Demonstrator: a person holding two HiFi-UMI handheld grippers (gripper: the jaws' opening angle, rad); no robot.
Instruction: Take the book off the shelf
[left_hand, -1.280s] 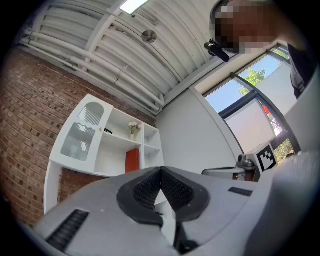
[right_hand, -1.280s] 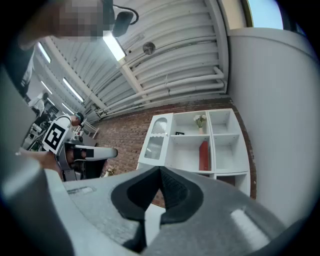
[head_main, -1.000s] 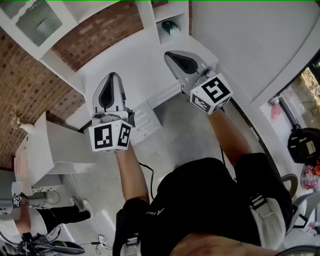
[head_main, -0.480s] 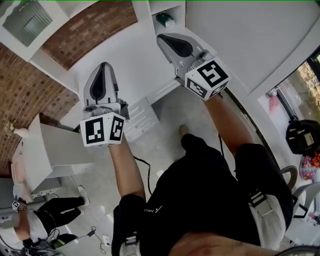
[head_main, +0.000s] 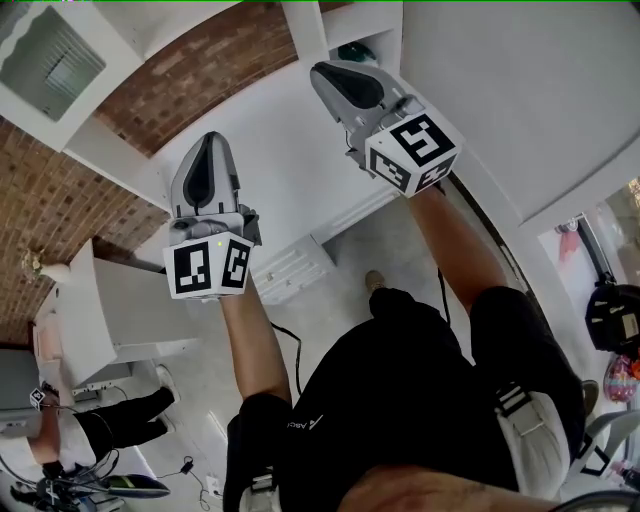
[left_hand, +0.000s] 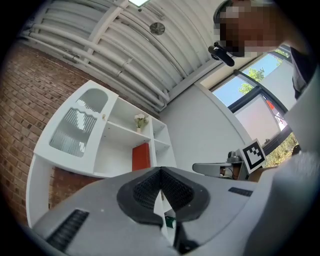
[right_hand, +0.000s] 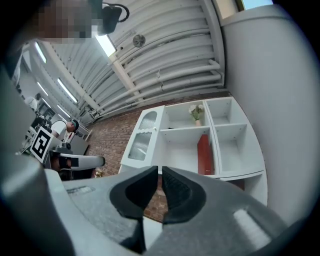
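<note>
Two grey plastic grippers are raised toward the white shelf (right_hand: 180, 129), a boxy unit with rounded corners mounted on a rough red brick wall (right_hand: 107, 137). At the shelf's left end is an arched door (right_hand: 141, 140) of ribbed frosted glass. Right of the door, in the shelf's upper middle compartment, stands a small pot of pale flowers (right_hand: 196, 113). Directly below it, in the wide lower middle compartment, the book (right_hand: 203, 154), a slim red slab, stands upright against that compartment's right wall, with neither gripper touching it. Two narrow compartments are stacked at the shelf's right end. The left gripper (left_hand: 161, 170), well short of the shelf, has its ridged black pads pressed together at the tips with nothing between them. The right gripper (right_hand: 160, 172), also short of the shelf, is opening its jaws. A thin slit shows between its dark textured pads, with nothing in it.
</note>
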